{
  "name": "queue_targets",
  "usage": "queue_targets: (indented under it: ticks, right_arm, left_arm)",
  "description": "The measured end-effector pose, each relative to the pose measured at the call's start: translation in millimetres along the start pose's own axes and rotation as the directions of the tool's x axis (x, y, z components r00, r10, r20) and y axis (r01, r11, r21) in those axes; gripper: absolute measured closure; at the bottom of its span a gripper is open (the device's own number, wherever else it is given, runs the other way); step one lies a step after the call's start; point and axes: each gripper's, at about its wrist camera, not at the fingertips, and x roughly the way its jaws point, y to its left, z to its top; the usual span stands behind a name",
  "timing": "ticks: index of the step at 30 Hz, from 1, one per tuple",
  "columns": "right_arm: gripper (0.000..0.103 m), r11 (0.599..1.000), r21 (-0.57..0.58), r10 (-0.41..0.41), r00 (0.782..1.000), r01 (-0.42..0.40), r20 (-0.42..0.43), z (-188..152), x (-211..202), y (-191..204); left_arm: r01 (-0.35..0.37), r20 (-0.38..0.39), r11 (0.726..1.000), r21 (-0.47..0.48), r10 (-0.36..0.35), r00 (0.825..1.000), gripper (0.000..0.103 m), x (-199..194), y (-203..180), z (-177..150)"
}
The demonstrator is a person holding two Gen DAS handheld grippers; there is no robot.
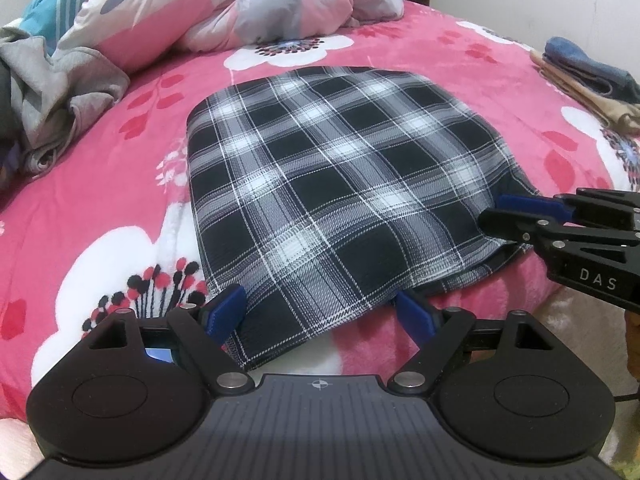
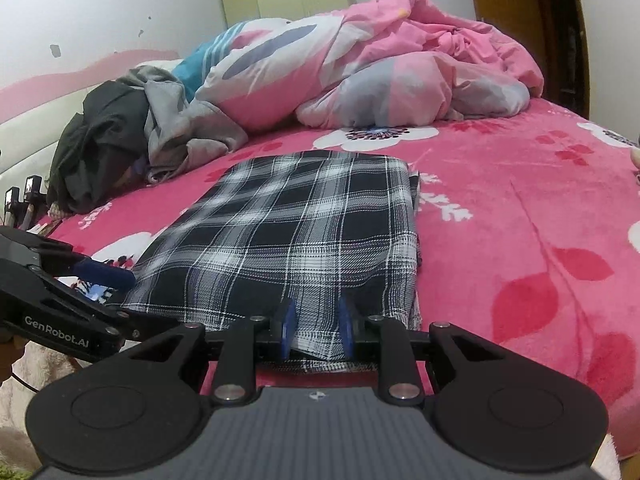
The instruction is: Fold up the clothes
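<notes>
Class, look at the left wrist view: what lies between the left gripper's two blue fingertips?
The near edge of the folded plaid garment lies between the left gripper's wide-open fingers, on the pink bedspread.

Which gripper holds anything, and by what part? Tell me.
The right gripper pinches the plaid garment at its near edge. The left gripper stands open astride that edge, gripping nothing.

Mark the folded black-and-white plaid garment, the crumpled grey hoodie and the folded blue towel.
Plaid garment [image 1: 340, 184]: left wrist view, middle of top layer.
Grey hoodie [image 1: 60, 92]: left wrist view, crumpled body.
Blue towel [image 1: 580, 60]: left wrist view, top fold.
</notes>
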Motion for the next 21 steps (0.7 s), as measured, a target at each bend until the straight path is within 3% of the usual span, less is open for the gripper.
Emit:
queue_targets:
  ticks: [8, 14, 19, 21]
  right_arm:
    - [0.077, 1.0, 0.013, 0.015, 1.0, -0.015, 0.016, -4, -1, -3]
    - [0.076, 0.999, 0.036, 0.036, 0.999, -0.037, 0.026, -5, -1, -8]
    - [0.068, 0.998, 0.032, 0.052, 0.998, -0.053, 0.024, -5, -1, -7]
    - [0.055, 0.997, 0.021, 0.072, 0.997, -0.072, 0.022, -5, -1, -4]
  left_arm:
    - [0.004, 0.031, 1.0, -0.031, -0.003, 1.0, 0.02, -9, 6, -3]
    - [0.005, 0.139, 0.994, -0.111, 0.011, 0.99, 0.018, -26, 30, -2]
    - [0.057, 0.188, 0.974, -0.219, -0.015, 0.982, 0.004, -21, 60, 4]
    - [0.048, 0.166, 0.97, -0.239, -0.008, 0.986, 0.002, -14, 66, 6]
